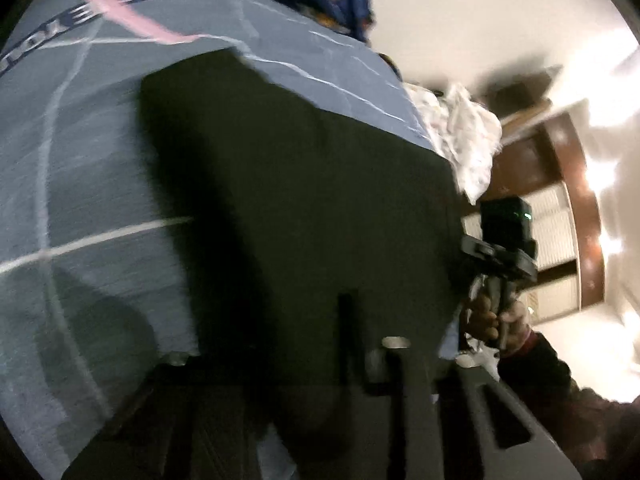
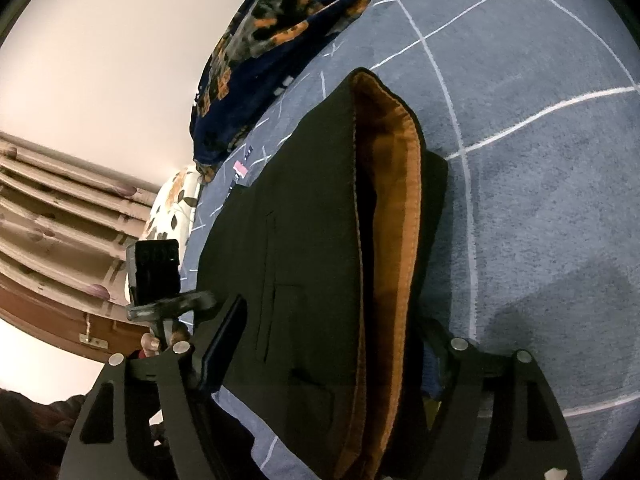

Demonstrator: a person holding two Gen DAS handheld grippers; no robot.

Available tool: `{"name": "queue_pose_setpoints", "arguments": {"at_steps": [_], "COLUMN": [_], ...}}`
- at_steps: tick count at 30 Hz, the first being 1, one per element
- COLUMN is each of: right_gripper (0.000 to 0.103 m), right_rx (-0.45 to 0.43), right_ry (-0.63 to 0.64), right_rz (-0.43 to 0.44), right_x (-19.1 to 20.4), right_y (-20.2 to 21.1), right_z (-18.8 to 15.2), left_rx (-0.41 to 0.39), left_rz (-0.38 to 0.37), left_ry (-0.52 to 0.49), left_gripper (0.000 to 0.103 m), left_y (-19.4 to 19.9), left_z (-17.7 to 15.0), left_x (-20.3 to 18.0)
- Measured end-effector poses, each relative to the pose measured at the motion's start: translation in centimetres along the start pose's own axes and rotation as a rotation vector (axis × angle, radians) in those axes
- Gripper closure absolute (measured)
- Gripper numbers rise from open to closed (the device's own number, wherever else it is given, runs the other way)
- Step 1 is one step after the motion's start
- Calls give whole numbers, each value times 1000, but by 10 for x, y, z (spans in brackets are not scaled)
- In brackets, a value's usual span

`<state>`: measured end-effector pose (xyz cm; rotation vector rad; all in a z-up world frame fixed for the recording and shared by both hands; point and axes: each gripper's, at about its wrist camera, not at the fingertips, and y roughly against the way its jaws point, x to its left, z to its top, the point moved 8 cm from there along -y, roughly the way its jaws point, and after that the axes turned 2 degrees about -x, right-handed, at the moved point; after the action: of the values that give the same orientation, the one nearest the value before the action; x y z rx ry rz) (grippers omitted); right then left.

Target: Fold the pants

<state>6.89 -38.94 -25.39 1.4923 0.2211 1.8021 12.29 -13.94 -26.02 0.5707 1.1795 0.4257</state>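
1. The dark woven pants (image 2: pixel 312 240), lined in orange fleece, lie folded flat on the blue-grey bedspread (image 2: pixel 540 200) ahead of both tools.
2. The left gripper (image 1: pixel 360 344) pinches the pants' near edge.
3. The right gripper (image 2: pixel 332 344) stands spread, straddling the waistband.

Pale wall (image 2: pixel 100 60), brown wooden window frame (image 1: pixel 576 184).

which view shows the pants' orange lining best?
Right wrist view: the orange lining runs in full along the folded edge of the black pants, sharp and well lit. Left wrist view shows only the pants' dark, blurred outer cloth; no lining visible.
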Motion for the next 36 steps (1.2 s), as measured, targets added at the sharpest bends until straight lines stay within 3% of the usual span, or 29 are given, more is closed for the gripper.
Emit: {"name": "queue_pose_setpoints", "arguments": {"at_steps": [3,5,8,9,12,18,22,25,31,33,34,36], "right_gripper": [44,63,68,70,77,77,69,61,57,59,67,72], "right_rx": [0,-3,-19,-24,-51,-22,24,83,115,103,101,77], "right_ry": [14,-12,-59,-74,-135,-157,-137,-121,-134,-103,-97,-108], "right_rz": [-47,-66,-35,-23,55,76,39,47,69,40,22,19], "right_x": [-3,-11,-17,-16,-11,-12,-12,-9,-6,-2,-1,0], "right_y": [0,2,4,4,7,-2,-4,-4,-12,-15,-18,-16], "right_z": [0,0,1,1,1,-13,-12,-15,-16,-18,-20,-22], "left_rx": [-12,-18,-44,-57,-89,-55,-40,-14,12,-10,-25,-56], "left_rz": [56,126,165,170,162,175,191,177,100,116,137,183], "left_ry": [-34,-90,-111,-114,-124,-78,-89,-64,-40,-52,-68,-96], "left_gripper": [82,82,86,91,92,92,89,79,77,77,78,85], "left_y": [-1,-2,0,4,16,13,11,10,8,7,7,8], "left_z": [-1,-3,-3,-2,0,-8,-8,-11,-13,-12,-12,-14], "left_x": [-4,-13,-21,-24,-34,-15,-14,-6,-1,-3,-5,-11]}}
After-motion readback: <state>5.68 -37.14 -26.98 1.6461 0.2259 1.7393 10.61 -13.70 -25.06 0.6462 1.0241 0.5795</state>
